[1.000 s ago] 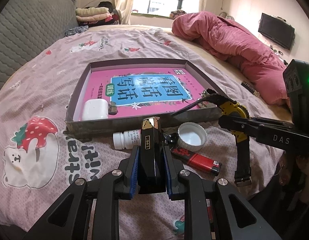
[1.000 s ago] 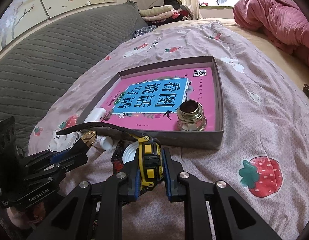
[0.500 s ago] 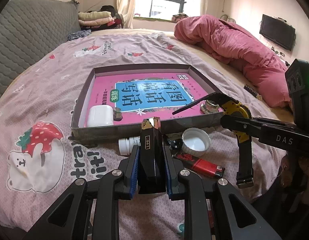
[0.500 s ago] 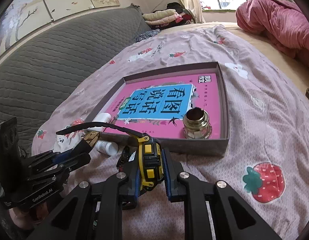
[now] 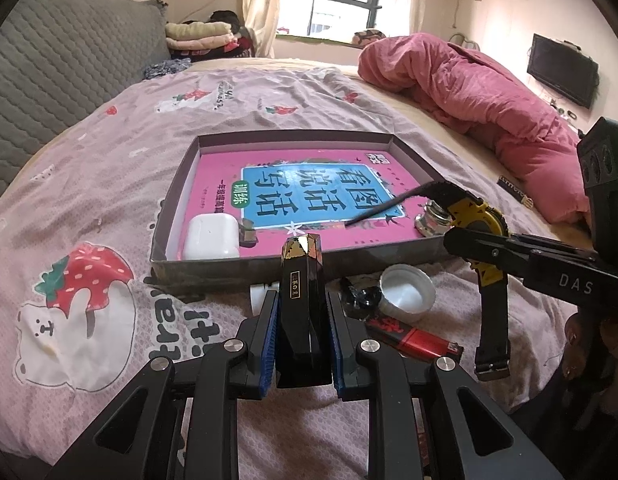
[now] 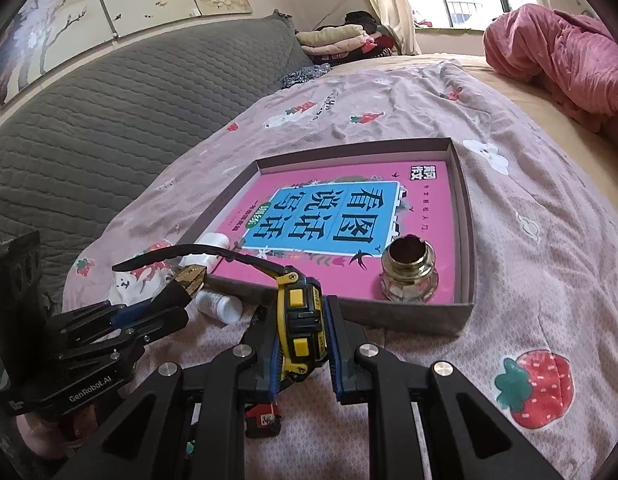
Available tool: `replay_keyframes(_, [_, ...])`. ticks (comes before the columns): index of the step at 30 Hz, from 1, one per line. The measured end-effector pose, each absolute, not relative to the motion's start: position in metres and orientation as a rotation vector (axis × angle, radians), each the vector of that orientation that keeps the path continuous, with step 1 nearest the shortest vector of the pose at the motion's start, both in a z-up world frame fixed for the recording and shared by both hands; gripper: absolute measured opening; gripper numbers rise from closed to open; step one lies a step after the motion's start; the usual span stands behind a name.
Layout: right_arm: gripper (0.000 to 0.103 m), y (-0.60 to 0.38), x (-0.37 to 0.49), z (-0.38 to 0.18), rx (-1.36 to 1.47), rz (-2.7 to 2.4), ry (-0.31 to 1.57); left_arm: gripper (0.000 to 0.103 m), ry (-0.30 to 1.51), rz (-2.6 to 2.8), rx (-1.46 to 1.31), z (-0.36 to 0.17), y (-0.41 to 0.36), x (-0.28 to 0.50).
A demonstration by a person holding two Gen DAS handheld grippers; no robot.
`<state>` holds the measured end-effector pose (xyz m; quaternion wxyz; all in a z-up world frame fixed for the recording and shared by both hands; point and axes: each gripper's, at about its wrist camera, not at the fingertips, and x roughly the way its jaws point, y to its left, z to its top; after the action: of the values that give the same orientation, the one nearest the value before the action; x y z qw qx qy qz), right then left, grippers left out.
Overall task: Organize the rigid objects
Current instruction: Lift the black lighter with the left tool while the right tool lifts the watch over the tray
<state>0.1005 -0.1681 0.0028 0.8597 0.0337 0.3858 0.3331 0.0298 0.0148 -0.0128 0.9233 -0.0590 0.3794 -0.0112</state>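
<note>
My left gripper [image 5: 303,312] is shut on a black gold-tipped case [image 5: 301,280], held above the bed in front of a shallow grey box [image 5: 269,268] lined with a pink book. My right gripper [image 6: 301,344] is shut on a yellow tape measure [image 6: 301,316] with a black strap, also seen in the left wrist view [image 5: 479,224]. In the box lie a white earbud case [image 5: 211,236] and a glass ink bottle [image 6: 409,272]. A white pill bottle [image 6: 219,304], a white lid [image 5: 407,292] and a red lighter [image 5: 417,338] lie on the sheet before the box.
The strawberry-print sheet [image 5: 89,200] covers the bed. A pink duvet [image 5: 489,92] is bunched at the far right. A grey quilted headboard [image 6: 109,120] runs along the left. Folded clothes [image 5: 201,36] sit by the window. A small black clip [image 5: 361,296] lies beside the lid.
Both grippers have risen and drawn back a little from the box, each keeping its hold. The objects on the sheet have not moved.
</note>
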Motion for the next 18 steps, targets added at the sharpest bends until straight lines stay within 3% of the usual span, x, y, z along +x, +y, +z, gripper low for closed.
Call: replay_keyframes(18, [0.019,-0.166,0.114,0.005,0.062,0.674,0.794,0.022,0.750,0.000,-0.129,-0.007,0.015,0.045])
